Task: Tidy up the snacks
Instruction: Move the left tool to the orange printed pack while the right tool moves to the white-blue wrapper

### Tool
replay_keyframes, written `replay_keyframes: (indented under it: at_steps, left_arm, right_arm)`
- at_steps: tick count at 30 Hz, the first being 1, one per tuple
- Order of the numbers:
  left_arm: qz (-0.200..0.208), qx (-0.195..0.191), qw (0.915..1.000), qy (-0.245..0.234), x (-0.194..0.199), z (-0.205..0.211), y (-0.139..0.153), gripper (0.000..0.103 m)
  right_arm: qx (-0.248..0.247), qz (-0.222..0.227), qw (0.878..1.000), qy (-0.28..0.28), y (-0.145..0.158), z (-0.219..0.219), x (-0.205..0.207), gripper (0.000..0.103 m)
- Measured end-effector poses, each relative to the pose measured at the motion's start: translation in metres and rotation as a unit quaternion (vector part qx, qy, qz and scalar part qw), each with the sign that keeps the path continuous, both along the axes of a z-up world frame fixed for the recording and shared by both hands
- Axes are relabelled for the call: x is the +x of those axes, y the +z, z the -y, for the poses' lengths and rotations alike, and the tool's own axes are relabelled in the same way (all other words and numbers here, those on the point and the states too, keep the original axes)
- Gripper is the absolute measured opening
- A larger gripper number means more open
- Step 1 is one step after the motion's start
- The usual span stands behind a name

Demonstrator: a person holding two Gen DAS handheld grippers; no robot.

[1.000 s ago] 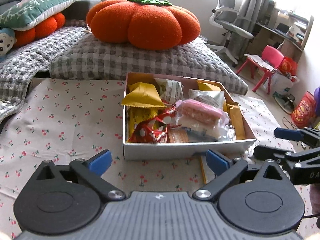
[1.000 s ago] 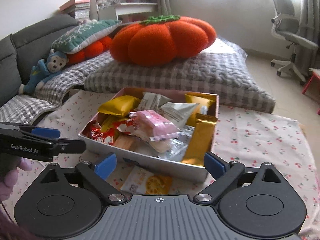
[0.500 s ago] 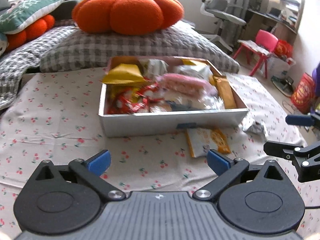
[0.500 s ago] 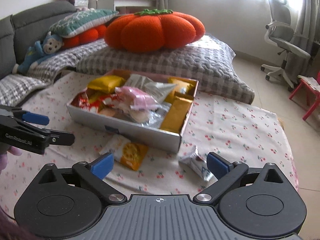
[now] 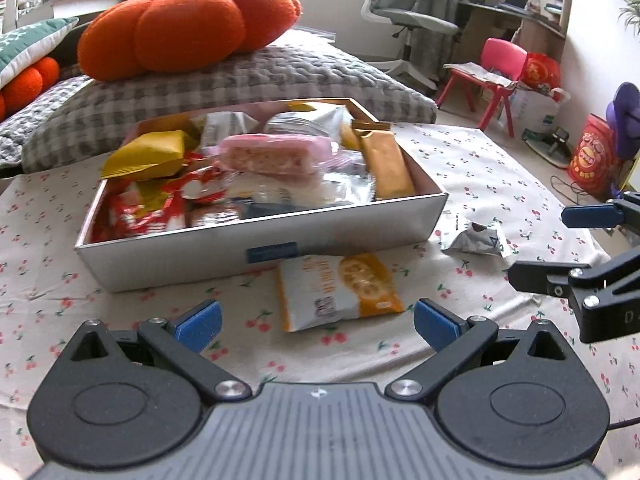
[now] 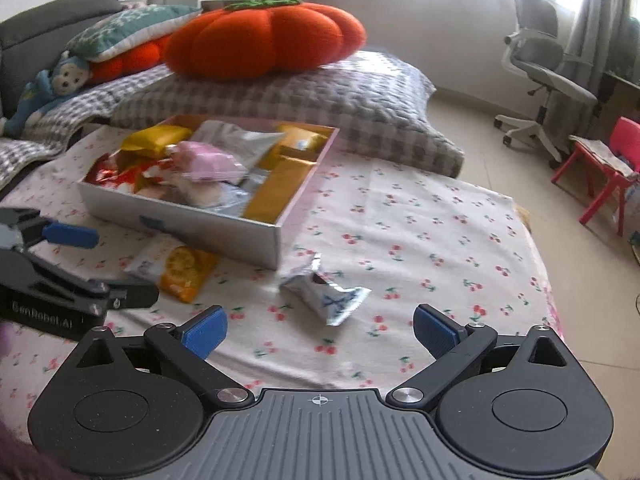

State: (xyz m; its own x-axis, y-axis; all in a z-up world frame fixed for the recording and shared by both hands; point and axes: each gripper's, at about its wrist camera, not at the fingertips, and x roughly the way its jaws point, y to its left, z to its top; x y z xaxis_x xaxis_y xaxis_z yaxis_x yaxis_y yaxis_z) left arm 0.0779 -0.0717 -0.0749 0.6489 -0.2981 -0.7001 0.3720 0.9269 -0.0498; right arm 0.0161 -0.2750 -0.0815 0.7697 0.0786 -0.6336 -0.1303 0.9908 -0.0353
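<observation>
Item one: a shallow white cardboard box [image 5: 260, 240] is sitting on a counter draped in a white cherry-print cloth [image 5: 460, 152], heaped with wrapped snacks, among them a pink wafer packet [image 5: 276, 156], a yellow pouch [image 5: 148, 152], a long gold bar wrapper [image 5: 386, 162] and red wrappers [image 5: 140, 208].

Item two: a white-and-orange flat snack packet [image 5: 336, 292] is lying on the cloth, its far edge touching or just under the box front.

Item three: a crumpled silver-and-blue foil packet [image 6: 324, 294] is lying near the box's right front corner, apart from it.

Item four: the left gripper [image 5: 318, 320] is hovering with jaws spread wide and empty, facing the orange packet. The right gripper [image 6: 320, 328] is hovering likewise, wide and empty, facing the foil packet.

Hazards, as judged: the flat packet is offering little edge, so fingers closing on it may be pinching the cloth too and dragging the box. The foil packet may be slipping or crushing. The box is already overfull; added packets may be sliding off the heap. The two grippers are working near each other and may be colliding.
</observation>
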Motion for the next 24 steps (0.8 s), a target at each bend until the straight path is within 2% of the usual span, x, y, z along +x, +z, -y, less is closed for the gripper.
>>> replay_keyframes:
  at_steps: [6,12,16,19,24]
  left_arm:
    - [-0.001,0.002,1.0,0.006,0.004,0.014,-0.006,0.1]
    - [-0.008,0.008,0.9999,0.006,0.008,0.021,-0.009,0.091]
    - [-0.007,0.011,0.9999,0.008,0.009,0.02,-0.007,0.08]
    - [-0.006,0.011,0.9999,0.011,0.01,0.018,-0.005,0.069]
    - [-0.005,0.012,0.9998,0.013,0.008,0.014,-0.002,0.057]
  right_arm:
    - [-0.003,0.003,1.0,0.002,-0.012,0.016,0.012,0.101]
    - [-0.008,-0.007,1.0,0.016,-0.029,0.018,0.026,0.101]
    - [-0.011,-0.013,0.999,0.028,-0.037,0.016,0.033,0.101]
    - [0.001,-0.009,1.0,0.03,-0.039,0.017,0.038,0.101]
    - [0.015,-0.006,1.0,0.026,-0.04,0.015,0.048,0.1]
